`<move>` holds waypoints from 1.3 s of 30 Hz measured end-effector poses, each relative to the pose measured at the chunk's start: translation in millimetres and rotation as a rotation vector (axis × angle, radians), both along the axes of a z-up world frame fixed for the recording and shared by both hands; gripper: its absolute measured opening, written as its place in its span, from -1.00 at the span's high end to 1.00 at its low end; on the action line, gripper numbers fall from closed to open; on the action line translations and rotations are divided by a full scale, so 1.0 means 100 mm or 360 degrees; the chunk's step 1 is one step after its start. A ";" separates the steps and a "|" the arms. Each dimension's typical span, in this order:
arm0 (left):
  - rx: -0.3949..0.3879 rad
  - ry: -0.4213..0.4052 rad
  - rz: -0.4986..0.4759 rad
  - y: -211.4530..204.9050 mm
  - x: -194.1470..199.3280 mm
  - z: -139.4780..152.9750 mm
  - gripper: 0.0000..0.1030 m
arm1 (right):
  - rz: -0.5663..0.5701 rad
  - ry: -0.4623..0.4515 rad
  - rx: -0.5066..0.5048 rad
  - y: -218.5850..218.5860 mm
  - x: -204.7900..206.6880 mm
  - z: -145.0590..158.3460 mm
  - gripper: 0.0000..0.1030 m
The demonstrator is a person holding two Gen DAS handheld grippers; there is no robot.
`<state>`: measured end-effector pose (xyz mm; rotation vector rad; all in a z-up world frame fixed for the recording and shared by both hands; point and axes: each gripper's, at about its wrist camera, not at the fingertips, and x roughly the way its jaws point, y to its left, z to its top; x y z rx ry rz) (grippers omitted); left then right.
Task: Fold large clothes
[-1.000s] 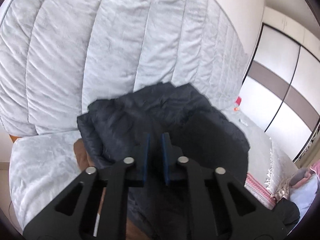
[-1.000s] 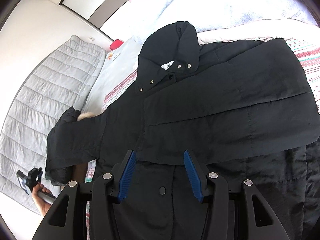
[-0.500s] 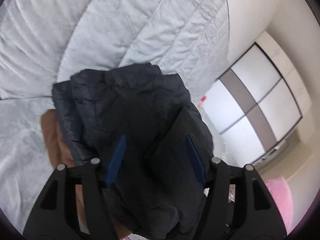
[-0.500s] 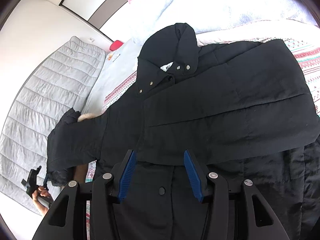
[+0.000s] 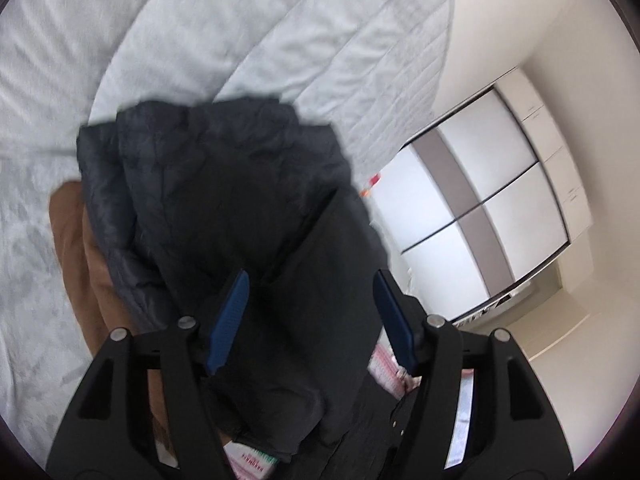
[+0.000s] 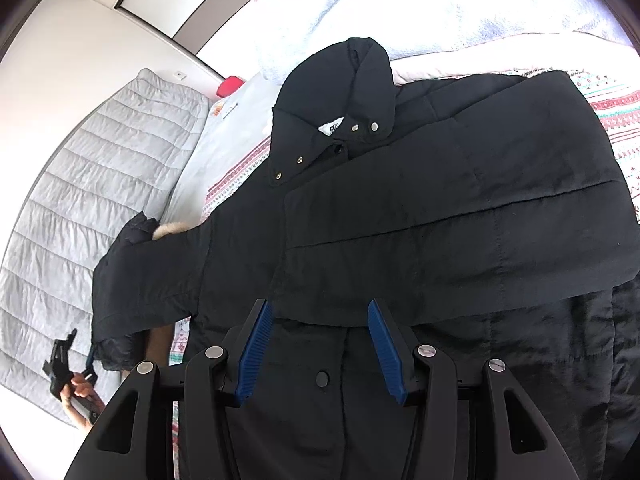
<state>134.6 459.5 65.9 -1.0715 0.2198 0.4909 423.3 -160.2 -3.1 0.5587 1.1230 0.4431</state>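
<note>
now both released: left gripper [image 5: 310, 316] spread wide over the bunched sleeve [image 5: 224, 208] by the grey quilt [image 5: 240, 32], gripping nothing; right gripper [image 6: 320, 346] likewise parted above the coat [image 6: 440, 208], laid flat on the bed [image 6: 612, 100], one sleeve folded across the chest, hood [image 6: 340, 80] up top.

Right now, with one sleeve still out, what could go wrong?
The left gripper is open at the bunched sleeve, so it may close on just one layer. That sleeve lies near the bed's edge and could slide off. The right gripper, also open, holds nothing down, so pulling may shift the coat.
</note>
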 end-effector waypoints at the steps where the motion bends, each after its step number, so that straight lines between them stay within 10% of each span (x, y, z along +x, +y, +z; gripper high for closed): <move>1: -0.0022 -0.0017 -0.0015 0.02 0.02 -0.05 -0.26 | 0.0003 0.0003 -0.0001 0.00 0.00 -0.01 0.01; 10: 0.0218 0.0101 -0.0077 -0.18 0.26 0.09 -0.25 | 0.0000 0.0010 0.0002 -0.01 0.01 -0.03 0.01; 15: 0.0309 0.0333 -0.0046 -0.23 0.52 -0.02 0.70 | 0.0006 0.0019 0.0002 0.00 0.02 -0.04 0.01; 23: 0.0826 0.0160 -0.0111 -1.16 0.56 0.70 0.79 | -0.0105 0.0033 0.0061 -0.22 0.09 -0.06 0.01; 31: 0.1046 -0.0029 -0.0627 -2.60 1.19 1.01 0.79 | -0.0299 0.0179 0.0269 -0.62 0.17 -0.21 0.01; 39: 0.1010 0.0043 -0.1191 -4.14 1.96 0.38 0.79 | -0.0457 0.0195 0.0430 -1.00 0.18 -0.19 0.01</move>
